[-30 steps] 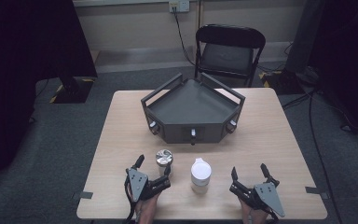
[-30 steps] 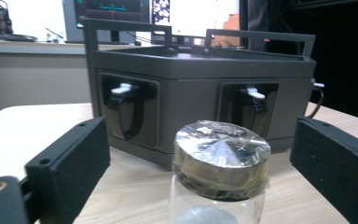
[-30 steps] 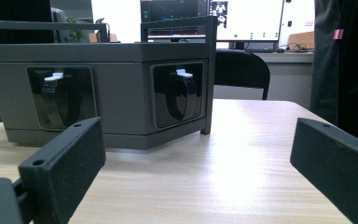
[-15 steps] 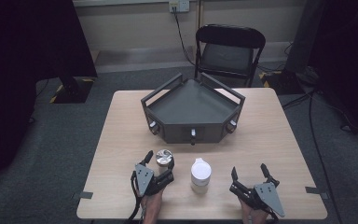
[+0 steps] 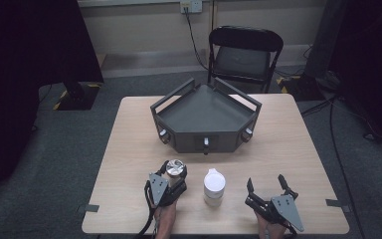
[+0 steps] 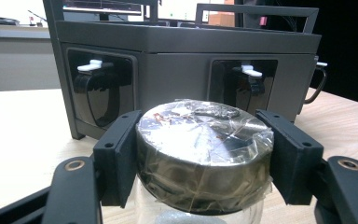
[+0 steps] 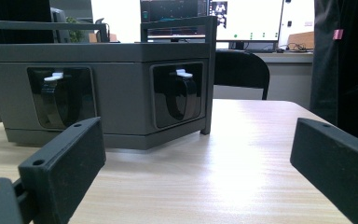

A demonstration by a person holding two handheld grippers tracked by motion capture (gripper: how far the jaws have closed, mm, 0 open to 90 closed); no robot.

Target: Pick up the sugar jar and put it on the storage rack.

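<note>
A glass jar with a foil-wrapped metal lid (image 5: 175, 166) stands near the table's front left. My left gripper (image 5: 173, 175) has just been closing and is now shut on that lid (image 6: 204, 135), one black pad (image 6: 119, 158) pressed to each side. A white lidded container (image 5: 214, 185) stands upright just right of the jar, apart from both grippers. My right gripper (image 5: 267, 186) rests at the front right, open, with nothing between its fingers (image 7: 70, 163).
A dark grey three-sided tray box (image 5: 205, 117) with raised handles and white-latched front panels (image 6: 98, 88) stands mid-table behind the jar. Bare wooden table (image 5: 288, 144) lies to its right. A black folding chair (image 5: 245, 55) stands beyond the far edge.
My left gripper moved forward to the jar and its jaws closed around the lid. The right gripper and the white container have stayed put.
</note>
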